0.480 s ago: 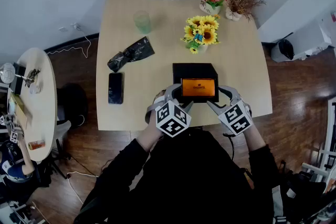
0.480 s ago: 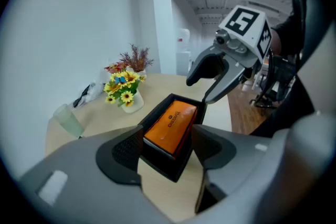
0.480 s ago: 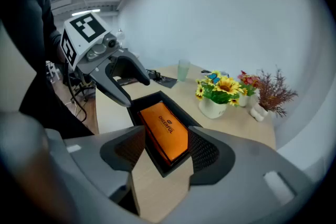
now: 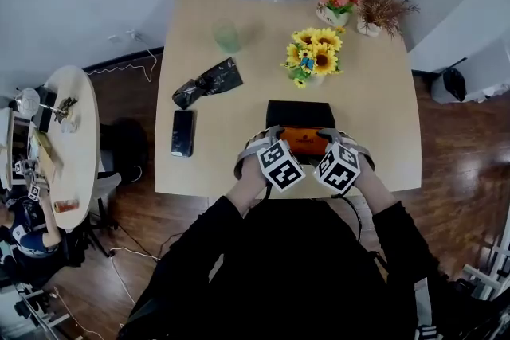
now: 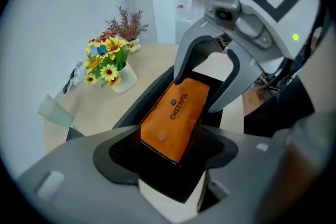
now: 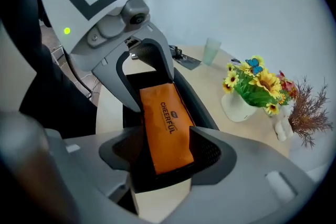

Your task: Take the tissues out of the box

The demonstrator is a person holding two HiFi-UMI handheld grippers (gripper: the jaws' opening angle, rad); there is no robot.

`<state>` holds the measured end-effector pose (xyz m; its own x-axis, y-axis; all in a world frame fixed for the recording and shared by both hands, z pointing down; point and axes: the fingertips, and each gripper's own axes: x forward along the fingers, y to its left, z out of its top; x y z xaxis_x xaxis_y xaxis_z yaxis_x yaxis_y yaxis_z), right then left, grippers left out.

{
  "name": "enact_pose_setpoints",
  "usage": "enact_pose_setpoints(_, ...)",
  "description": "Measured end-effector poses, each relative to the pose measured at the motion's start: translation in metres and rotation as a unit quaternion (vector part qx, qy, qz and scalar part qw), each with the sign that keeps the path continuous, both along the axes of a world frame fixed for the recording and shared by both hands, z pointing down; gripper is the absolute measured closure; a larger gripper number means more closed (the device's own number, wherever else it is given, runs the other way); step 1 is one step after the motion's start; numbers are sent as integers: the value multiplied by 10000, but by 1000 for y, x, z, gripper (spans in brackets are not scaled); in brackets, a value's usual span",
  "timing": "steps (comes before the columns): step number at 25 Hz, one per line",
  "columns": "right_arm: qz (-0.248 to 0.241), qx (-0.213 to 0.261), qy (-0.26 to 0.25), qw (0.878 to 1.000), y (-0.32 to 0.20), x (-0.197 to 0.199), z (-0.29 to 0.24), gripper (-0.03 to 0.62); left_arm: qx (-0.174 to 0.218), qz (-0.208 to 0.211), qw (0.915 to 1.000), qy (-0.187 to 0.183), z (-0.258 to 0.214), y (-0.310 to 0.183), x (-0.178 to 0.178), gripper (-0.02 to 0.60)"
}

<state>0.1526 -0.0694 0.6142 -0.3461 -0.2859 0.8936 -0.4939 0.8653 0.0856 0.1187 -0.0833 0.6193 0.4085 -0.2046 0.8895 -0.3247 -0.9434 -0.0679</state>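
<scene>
Both wide open, left gripper (image 5: 168, 165) and right gripper (image 6: 163, 165) straddle the orange plastic tissue pack (image 5: 176, 113); shallow pinches could slip or drag the black box (image 4: 299, 112).

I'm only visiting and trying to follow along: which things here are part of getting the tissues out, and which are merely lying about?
In the job: orange tissue pack, black box, left gripper and right gripper, both open astride the pack.

Just lying about: sunflowers, phone, green glass, black wrapper.
</scene>
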Motion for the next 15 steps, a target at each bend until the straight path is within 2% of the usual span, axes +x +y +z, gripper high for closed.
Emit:
enact_pose_setpoints(6,-100,-234,130,9996,-6,-2,16,333,-428,-81,9990,-121,14,-3,1,314)
enact_pose_setpoints(11,-188,-462,322,9982,-5,-6,21,353,-382,128,9986,-350,18,-1,3,351)
enact_pose_setpoints(13,-203,-444,354,9982,-4,-6,20,366,-362,160,9987,-328,18,1,5,371)
enact_pose_setpoints(15,-157,-381,313,9987,-4,-6,18,407,-448,107,9988,-143,15,1,5,397)
